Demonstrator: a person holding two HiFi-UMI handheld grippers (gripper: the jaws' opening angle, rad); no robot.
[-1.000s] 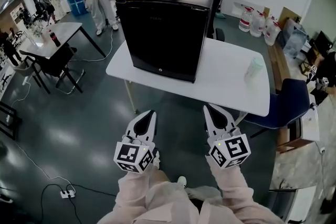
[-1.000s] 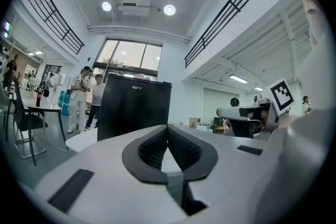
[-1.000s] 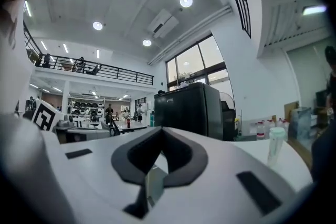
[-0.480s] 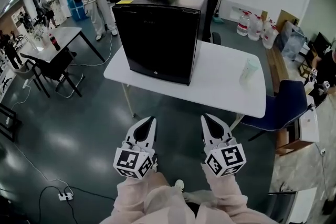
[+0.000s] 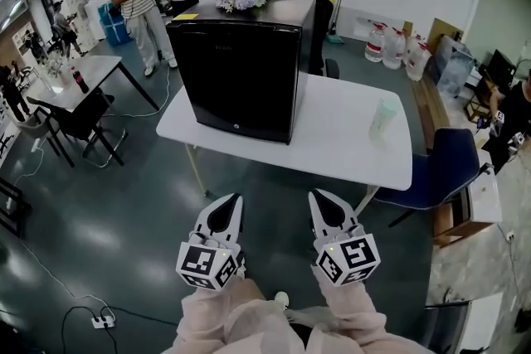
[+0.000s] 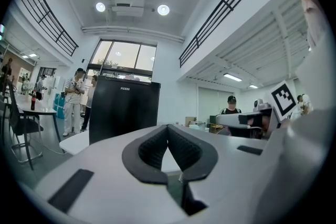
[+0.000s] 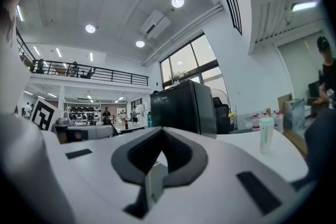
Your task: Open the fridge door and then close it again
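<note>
2 claws: the left gripper (image 5: 233,201) and the right gripper (image 5: 316,196) were both pinched fully narrow, pads together, with nothing between them. Both pointed level.
Fridge: the black box-shaped compact fridge (image 5: 241,70) stood on the white rectangular table (image 5: 348,153). Its door was shut and faced the person.
Bearing: the fridge lay ahead of both claws and slightly left, well apart from them, with dark floor between.
Door axis: its long edges were upright, and the face ran across the view, a little skewed.
Nearer hand: the left gripper lined up with the middle of the door. The right gripper lined up just past the door's right edge.
Handle/hinge side: I could not tell from any view.
Step (judged): approach only, with opening not yet started.
Next move (judged): close the gap, then take the door's free upright edge with whichever claw sat on that side.
Clutter: 1 pale plastic cup (image 5: 383,118) stood on the table right of the fridge, apart from it.
</note>
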